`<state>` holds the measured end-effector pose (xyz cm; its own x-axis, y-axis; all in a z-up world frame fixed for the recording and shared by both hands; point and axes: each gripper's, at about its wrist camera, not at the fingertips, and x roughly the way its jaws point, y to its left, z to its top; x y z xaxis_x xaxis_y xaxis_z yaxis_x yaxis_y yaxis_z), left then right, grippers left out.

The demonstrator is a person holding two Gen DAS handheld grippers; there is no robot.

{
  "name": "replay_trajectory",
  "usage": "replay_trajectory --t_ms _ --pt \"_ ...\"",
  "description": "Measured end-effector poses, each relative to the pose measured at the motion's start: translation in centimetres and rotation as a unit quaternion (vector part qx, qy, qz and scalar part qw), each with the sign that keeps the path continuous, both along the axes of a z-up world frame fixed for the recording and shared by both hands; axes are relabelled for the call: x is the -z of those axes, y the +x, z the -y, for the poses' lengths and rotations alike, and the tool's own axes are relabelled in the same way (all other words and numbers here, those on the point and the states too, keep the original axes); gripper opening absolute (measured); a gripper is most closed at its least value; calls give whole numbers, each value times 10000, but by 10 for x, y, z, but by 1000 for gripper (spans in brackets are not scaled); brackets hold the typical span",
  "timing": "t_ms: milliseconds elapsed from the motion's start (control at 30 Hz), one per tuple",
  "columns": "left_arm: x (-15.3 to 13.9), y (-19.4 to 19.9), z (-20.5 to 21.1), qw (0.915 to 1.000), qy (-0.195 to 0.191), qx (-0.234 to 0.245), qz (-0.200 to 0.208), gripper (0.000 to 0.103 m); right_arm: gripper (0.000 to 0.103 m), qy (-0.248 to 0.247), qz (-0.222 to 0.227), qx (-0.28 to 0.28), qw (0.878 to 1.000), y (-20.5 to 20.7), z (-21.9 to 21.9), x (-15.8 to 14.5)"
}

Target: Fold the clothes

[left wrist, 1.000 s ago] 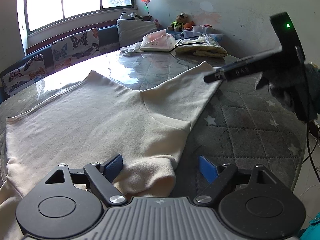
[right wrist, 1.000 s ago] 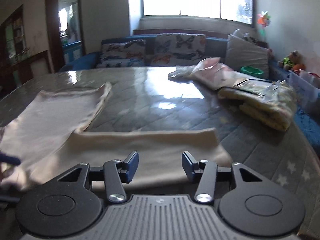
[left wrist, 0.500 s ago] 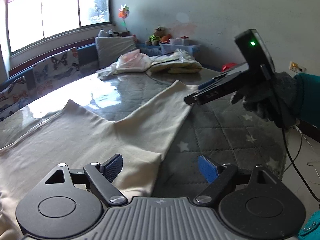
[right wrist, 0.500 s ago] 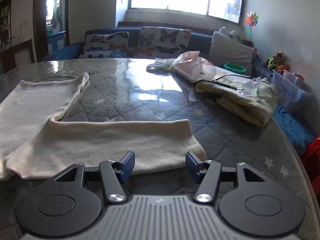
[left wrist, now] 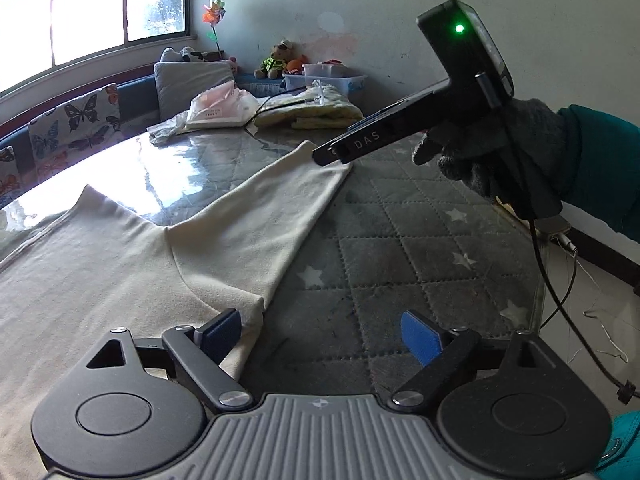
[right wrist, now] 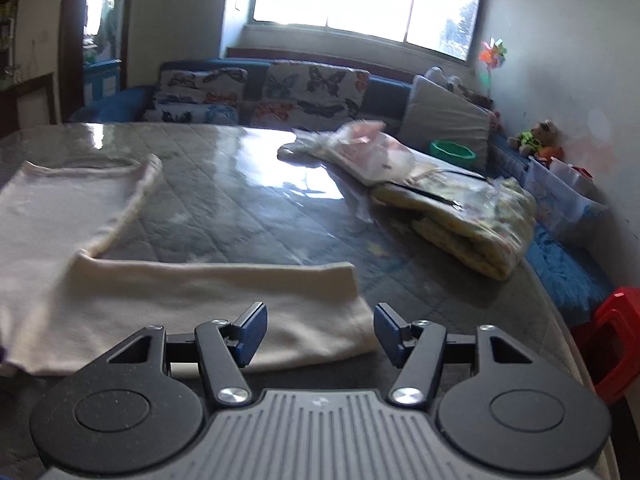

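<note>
A cream long-sleeved top [left wrist: 132, 264] lies flat on the quilted grey table [left wrist: 420, 248], one sleeve stretched toward the far right. My left gripper [left wrist: 320, 334] is open and empty, low over the garment's near corner by the sleeve's base. The right gripper shows in the left wrist view [left wrist: 332, 152] above the sleeve's cuff end, held by a gloved hand. In the right wrist view the right gripper [right wrist: 320, 334] is open and empty just above the sleeve [right wrist: 224, 300], near its cuff.
Folded yellow bedding [right wrist: 472, 216] and a pink plastic-wrapped package [right wrist: 368, 152] lie at the table's far side. A butterfly-print sofa [right wrist: 280, 92] stands behind. A red stool [right wrist: 612, 344] stands off the table's right edge. A cable [left wrist: 560, 304] hangs from the right gripper.
The folded-over bunch of cloth at my left gripper is gone; the corner lies flat. The right gripper has lifted slightly and shifted toward the cuff end. Both stay open.
</note>
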<state>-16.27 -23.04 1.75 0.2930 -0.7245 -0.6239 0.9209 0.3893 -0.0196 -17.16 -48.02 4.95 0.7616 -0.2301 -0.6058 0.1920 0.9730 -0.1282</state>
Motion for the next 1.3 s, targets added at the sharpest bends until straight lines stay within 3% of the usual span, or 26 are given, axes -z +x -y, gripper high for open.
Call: replay_trajectory --t_ms 200,300,367,500,633,700,800,900,967,1067,1133,1300 --pt "-19 5 -49 9969 -352 -689 125 89 70 27 168 -1076 9940 2 -63 -18" --pt "-28 11 -93 9886 -435 -1418 248 89 71 159 212 -1491 9885 7 -92 -22" --pt "-32 15 -125 9784 -421 -1994 359 88 74 237 209 -1789 9834 11 -113 -23" --pt "-36 35 -197 9453 -363 -3211 445 84 77 424 155 -2274 9728 21 -149 -21" --pt "-36 59 -263 8998 -166 -4318 608 75 79 550 -8 -2589 9644 30 -180 -9" --pt "-33 71 -291 8759 -40 -4781 647 73 79 569 -109 -2704 9610 35 -192 -2" --pt "-22 88 -322 8522 175 -5192 619 71 79 562 -237 -2761 9592 39 -201 6" --pt "-14 100 -335 8519 258 -5204 529 69 79 552 -343 -2754 9591 43 -205 13" --pt "-9 106 -337 8594 307 -5084 445 61 79 555 -406 -2724 9597 45 -206 16" --pt "-1 113 -337 8673 337 -4949 408 43 81 524 -443 -2722 9598 46 -208 19" --pt "-2 120 -333 8702 417 -4884 500 20 83 524 -463 -2713 9599 47 -209 20" --pt "-2 141 -321 8748 757 -4710 847 10 84 526 -495 -2672 9609 49 -213 23"
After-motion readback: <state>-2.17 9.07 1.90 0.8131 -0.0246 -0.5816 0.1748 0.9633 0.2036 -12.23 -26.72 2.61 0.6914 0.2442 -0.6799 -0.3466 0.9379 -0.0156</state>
